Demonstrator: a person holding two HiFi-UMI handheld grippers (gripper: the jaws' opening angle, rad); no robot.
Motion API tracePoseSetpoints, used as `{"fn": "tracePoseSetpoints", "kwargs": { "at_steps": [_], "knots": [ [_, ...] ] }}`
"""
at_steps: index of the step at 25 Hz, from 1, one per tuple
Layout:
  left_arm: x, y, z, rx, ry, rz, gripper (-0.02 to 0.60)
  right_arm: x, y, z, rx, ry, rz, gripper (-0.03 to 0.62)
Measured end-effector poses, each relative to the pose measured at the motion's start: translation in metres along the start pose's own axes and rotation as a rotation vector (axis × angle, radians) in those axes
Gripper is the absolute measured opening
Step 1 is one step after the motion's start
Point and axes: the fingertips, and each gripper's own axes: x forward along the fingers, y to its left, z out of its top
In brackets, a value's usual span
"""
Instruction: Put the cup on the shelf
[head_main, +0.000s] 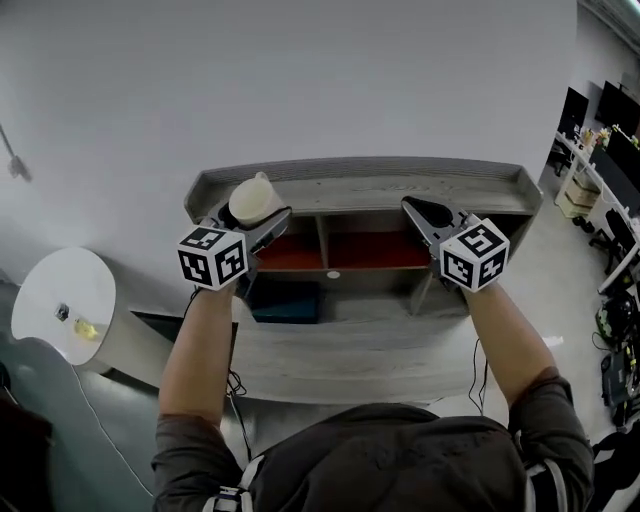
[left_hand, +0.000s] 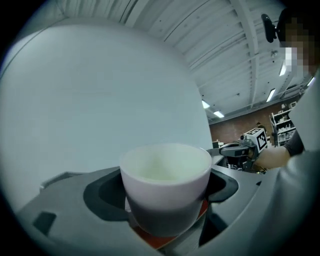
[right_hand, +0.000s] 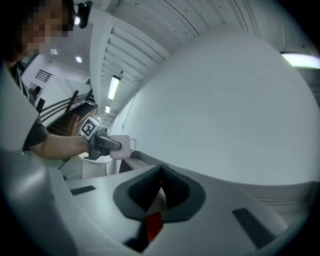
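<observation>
head view: steeply down on shelf (head_main: 360, 185) | gripper views: close along jaws toward wall (left_hand: 100, 90) (shared: left gripper (right_hand: 116, 145), right gripper (left_hand: 224, 148))

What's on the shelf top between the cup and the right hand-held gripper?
Nothing; the head view shows bare shelf top between cup and right hand-held gripper.

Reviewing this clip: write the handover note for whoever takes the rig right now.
Left gripper: shut on the cup, which is upright.
Right gripper: shut, empty, over the right end of the shelf top.
Cup: at the left end of the shelf top; can't tell if it touches.
Done: cup grasped and at the shelf.
Left: set it down, open the left jaws, withdraw.
</observation>
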Motion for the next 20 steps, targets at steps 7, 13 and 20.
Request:
{"fn": "tracePoseSetpoints", "kwargs": {
  "at_steps": [7,13,20],
  "knots": [
    [-0.001,0.086,-0.006,0.056,0.094,0.109,0.425,0.081,0.037,0.017,-0.02,-0.027,0.084,-0.009],
    [0.012,0.13,-0.018,0.044,0.141,0.155,0.425,0.121,0.048,0.013,-0.018,-0.021,0.114,-0.009],
    [0.026,0.15,-0.031,0.056,0.206,0.206,0.425,0.138,0.05,0.012,-0.016,-0.027,0.144,-0.009]
  ]
}}
